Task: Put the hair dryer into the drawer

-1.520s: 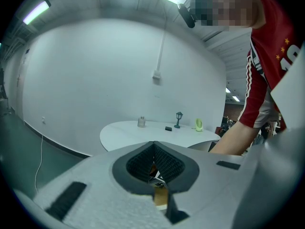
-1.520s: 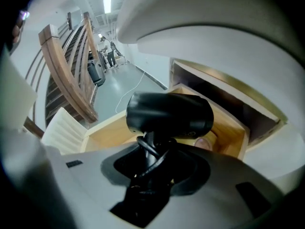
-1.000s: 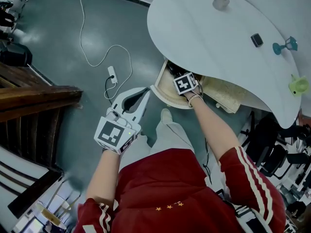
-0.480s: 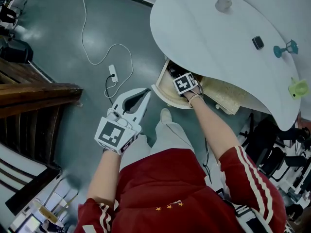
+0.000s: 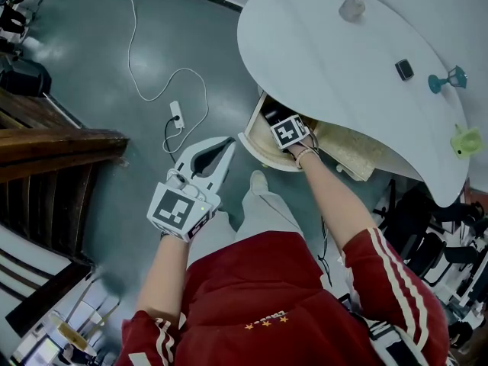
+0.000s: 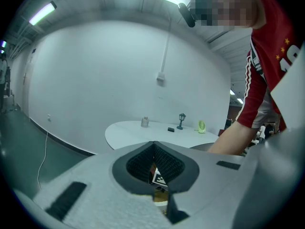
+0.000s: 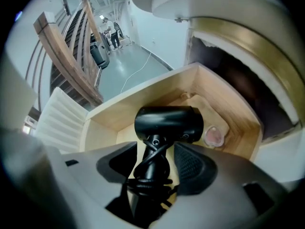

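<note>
The black hair dryer (image 7: 167, 123) lies in the open wooden drawer (image 7: 224, 104) under the white table (image 5: 328, 59), its cord wound round the handle. My right gripper (image 7: 155, 163) points steeply down into the drawer (image 5: 259, 145). Its jaws are opening, with the handle between the pads and a gap on each side. In the head view only its marker cube (image 5: 288, 132) shows at the drawer's mouth. My left gripper (image 5: 227, 143) hangs over the floor to the left of the drawer, shut and empty, with its tips (image 6: 153, 144) meeting.
A small pink item (image 7: 214, 136) lies in the drawer beside the dryer. A white cable with a power strip (image 5: 177, 117) runs across the floor. Wooden stairs (image 5: 53, 147) stand at the left. On the table are a cup (image 5: 351, 8), a teal lamp (image 5: 448, 75) and a green fan (image 5: 467, 137).
</note>
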A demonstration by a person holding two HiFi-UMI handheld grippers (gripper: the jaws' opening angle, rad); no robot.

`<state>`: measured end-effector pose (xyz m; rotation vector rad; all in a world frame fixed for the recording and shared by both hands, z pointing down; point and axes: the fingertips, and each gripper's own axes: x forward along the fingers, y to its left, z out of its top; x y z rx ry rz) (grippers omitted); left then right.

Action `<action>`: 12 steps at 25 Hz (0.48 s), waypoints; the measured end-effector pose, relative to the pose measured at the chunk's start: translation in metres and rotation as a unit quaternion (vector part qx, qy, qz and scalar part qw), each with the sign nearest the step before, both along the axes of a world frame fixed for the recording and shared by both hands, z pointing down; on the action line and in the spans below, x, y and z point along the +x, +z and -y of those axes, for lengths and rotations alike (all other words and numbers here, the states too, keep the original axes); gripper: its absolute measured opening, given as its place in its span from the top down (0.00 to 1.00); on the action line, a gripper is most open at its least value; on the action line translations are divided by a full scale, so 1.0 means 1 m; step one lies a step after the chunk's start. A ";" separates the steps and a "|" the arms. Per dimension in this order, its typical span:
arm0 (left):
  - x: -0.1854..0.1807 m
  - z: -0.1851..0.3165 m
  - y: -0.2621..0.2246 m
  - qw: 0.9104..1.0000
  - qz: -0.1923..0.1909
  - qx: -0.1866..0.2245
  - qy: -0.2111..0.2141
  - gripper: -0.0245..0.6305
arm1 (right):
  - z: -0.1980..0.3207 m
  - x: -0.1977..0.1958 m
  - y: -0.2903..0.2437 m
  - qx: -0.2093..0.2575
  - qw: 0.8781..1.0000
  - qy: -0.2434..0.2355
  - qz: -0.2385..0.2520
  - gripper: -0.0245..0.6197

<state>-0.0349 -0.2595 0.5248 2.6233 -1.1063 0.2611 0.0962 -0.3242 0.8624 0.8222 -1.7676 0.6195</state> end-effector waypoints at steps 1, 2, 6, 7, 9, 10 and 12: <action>0.000 0.001 -0.001 1.000 -0.001 0.001 0.000 0.95 | 0.001 -0.001 -0.004 0.009 1.000 -0.007 -0.001 0.58; -0.001 0.001 -0.001 1.000 -0.003 0.001 0.000 0.95 | 0.001 -0.002 -0.008 0.014 1.000 -0.015 -0.003 0.58; 0.000 0.001 -0.006 1.000 -0.010 0.005 0.002 0.95 | -0.005 0.000 -0.019 0.022 0.999 -0.024 -0.001 0.58; 0.000 0.000 -0.008 1.000 -0.010 0.007 0.004 0.95 | -0.007 0.001 -0.023 0.025 0.999 -0.025 0.000 0.58; 0.001 -0.001 -0.014 1.000 -0.011 0.012 0.006 0.95 | -0.008 0.002 -0.033 0.032 0.999 -0.029 0.003 0.58; 0.001 -0.001 -0.016 1.000 -0.011 0.015 0.007 0.95 | -0.009 0.004 -0.038 0.036 0.999 -0.030 0.005 0.58; 0.001 -0.001 -0.020 1.000 -0.013 0.018 0.009 0.95 | -0.011 0.006 -0.048 0.042 0.999 -0.032 0.010 0.58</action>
